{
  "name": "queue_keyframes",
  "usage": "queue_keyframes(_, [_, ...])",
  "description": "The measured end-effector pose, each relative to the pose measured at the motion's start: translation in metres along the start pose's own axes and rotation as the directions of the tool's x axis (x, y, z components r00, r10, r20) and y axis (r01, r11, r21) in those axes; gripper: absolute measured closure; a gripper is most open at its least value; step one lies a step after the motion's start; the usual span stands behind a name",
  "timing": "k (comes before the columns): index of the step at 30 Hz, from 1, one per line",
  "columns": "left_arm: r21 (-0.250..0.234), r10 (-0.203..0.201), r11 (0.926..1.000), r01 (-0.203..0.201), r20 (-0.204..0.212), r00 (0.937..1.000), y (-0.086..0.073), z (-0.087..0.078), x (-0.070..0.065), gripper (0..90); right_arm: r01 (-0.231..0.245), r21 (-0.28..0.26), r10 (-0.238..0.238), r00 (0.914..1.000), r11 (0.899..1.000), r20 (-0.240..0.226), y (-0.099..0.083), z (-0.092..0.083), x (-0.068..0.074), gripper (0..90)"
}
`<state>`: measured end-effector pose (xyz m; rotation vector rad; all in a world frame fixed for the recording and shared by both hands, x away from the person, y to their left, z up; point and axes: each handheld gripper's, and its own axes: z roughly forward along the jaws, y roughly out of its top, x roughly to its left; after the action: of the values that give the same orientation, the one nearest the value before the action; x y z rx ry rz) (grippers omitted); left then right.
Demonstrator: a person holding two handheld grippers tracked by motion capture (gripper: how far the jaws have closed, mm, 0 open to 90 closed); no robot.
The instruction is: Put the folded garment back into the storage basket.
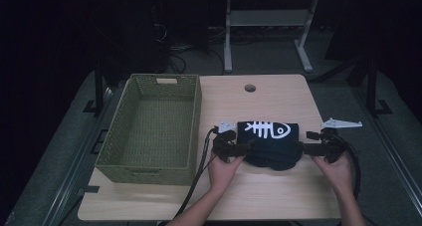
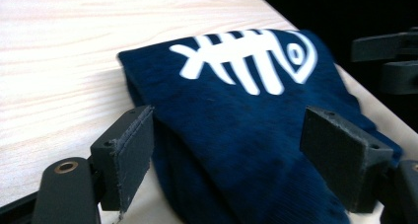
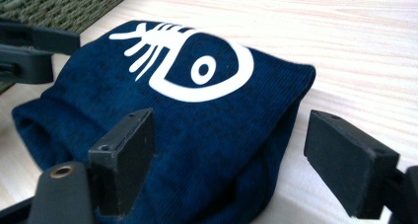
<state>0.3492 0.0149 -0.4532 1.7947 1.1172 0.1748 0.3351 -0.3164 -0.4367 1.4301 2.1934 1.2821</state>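
A folded navy cloth (image 1: 268,139) with a white fish-skeleton print lies on the light wooden table (image 1: 259,191), right of the basket. My left gripper (image 1: 247,147) is at the cloth's left end and my right gripper (image 1: 300,147) at its right end, both low over the table and pointing at each other. In the left gripper view the jaws of the left gripper (image 2: 236,145) stand wide apart around the cloth (image 2: 246,130). In the right gripper view the right gripper (image 3: 231,155) is also open, its jaws straddling the cloth's (image 3: 197,115) folded end with table showing beside one pad.
An olive woven basket (image 1: 144,173) stands with nothing in it on the table's left half, close to the left hand. A round cable hole (image 1: 250,88) is near the far edge. The table's right edge lies just beyond the right hand. Desk legs and cables stand on the floor behind.
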Motion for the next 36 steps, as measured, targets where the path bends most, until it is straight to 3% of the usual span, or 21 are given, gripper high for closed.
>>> queue_keyframes(2, [0.013, -0.012, 0.9998, 0.012, -0.004, 0.9999, 0.001, 0.003, 0.003, 20.3, -0.004, 0.002, 0.004, 1.0, 1.0, -0.004, 0.001, 0.001, -0.001, 19.3])
queue_keyframes(3, [0.027, -0.051, 0.9983, 0.051, 0.004, 0.9987, 0.002, 0.008, 0.007, 20.3, -0.024, -0.001, 0.024, 0.9997, 1.0, -0.007, 0.003, 0.006, -0.004, 20.8])
queue_keyframes(9, [0.068, -0.12, 0.9905, 0.12, -0.003, 0.9928, 0.002, 0.018, 0.015, 20.6, -0.074, 0.075, 0.074, 0.9972, 0.994, 0.004, -0.004, 0.029, -0.014, 26.5])
queue_keyframes(15, [0.097, -0.137, 0.9858, 0.137, -0.003, 0.9905, 0.002, 0.024, 0.017, 22.5, -0.104, 0.083, 0.104, 0.9946, 0.991, 0.002, -0.007, 0.035, -0.019, 29.7])
queue_keyframes(24, [0.125, -0.161, 0.9797, 0.157, 0.022, 0.9867, -0.001, 0.029, 0.02, 30.3, -0.139, 0.099, 0.139, 0.9902, 0.985, 0.007, -0.012, 0.04, -0.019, 42.9])
queue_keyframes(26, [0.126, -0.16, 0.9798, 0.156, 0.025, 0.9868, -0.001, 0.029, 0.02, 33.1, -0.135, 0.095, 0.135, 0.9908, 0.986, 0.003, -0.012, 0.041, -0.019, 44.9])
queue_keyframes(27, [0.131, -0.16, 0.9792, 0.155, 0.032, 0.9865, -0.001, 0.029, 0.02, 35.9, -0.134, 0.082, 0.134, 0.991, 0.988, 0.003, -0.014, 0.041, -0.018, 50.3])
queue_keyframes(30, [0.137, -0.18, 0.9757, 0.171, 0.055, 0.9821, -0.002, 0.031, 0.02, 41.6, -0.139, 0.066, 0.139, 0.9903, 0.988, 0.005, -0.018, 0.04, -0.015, 55.9])
queue_keyframes(32, [0.143, -0.198, 0.9722, 0.185, 0.08, 0.9769, -0.002, 0.032, 0.022, 50.0, -0.138, 0.065, 0.138, 0.9905, 0.988, 0.003, -0.02, 0.04, -0.013, 61.4])
queue_keyframes(36, [0.143, -0.207, 0.9709, 0.192, 0.096, 0.9737, -0.001, 0.032, 0.023, 60.1, -0.145, 0.058, 0.146, 0.9893, 0.988, -0.009, -0.02, 0.04, -0.012, 68.6])
